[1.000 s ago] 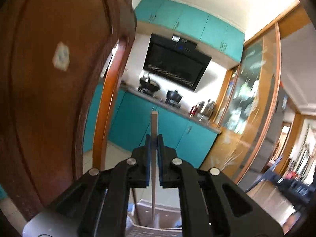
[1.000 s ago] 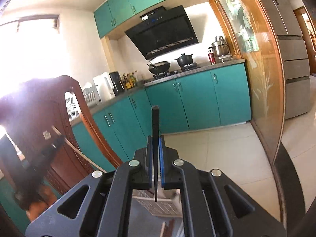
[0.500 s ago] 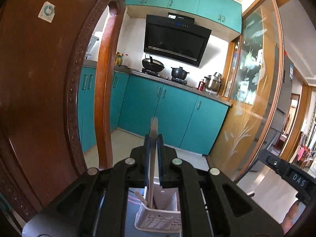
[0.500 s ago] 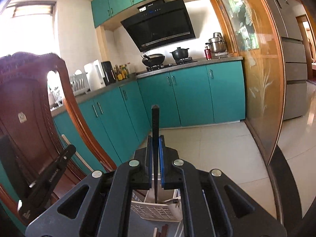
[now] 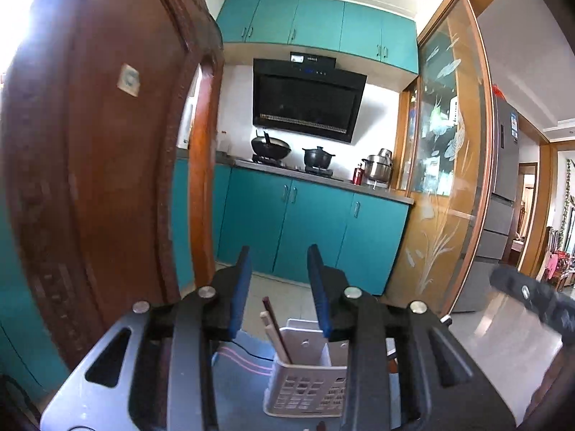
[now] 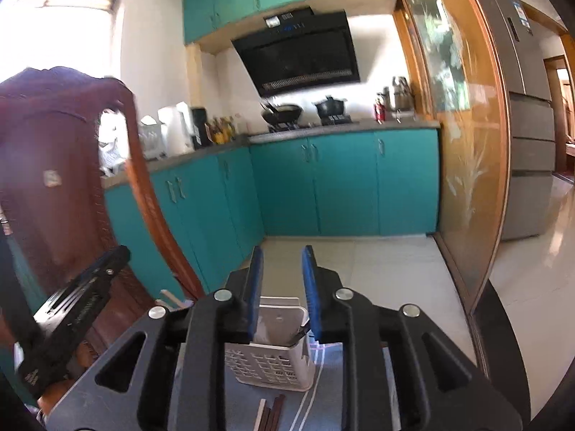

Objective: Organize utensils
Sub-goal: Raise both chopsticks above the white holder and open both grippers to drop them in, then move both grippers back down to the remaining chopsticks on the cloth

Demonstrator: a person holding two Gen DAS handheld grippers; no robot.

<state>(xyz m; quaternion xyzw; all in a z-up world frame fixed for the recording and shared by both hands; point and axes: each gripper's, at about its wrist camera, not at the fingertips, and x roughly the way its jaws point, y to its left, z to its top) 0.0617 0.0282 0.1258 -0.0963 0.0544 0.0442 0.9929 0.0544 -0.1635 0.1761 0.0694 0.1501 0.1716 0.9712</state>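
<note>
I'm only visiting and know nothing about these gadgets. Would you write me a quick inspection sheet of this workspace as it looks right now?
Surface: blue-grey tabletop with pale stripes.
Job's things: white slotted utensil basket holding chopsticks, a light one and a dark one leaning left; more chopsticks on the table in front of the basket.
Clutter: nothing seen.
Grippers: left tool and right tool both above the basket, jaws opening, nothing between them.
Cables: nothing seen.
Surroundings: carved wooden chair back on the left, teal cabinets, black range hood, wok and pot on the stove, fridge.
</note>
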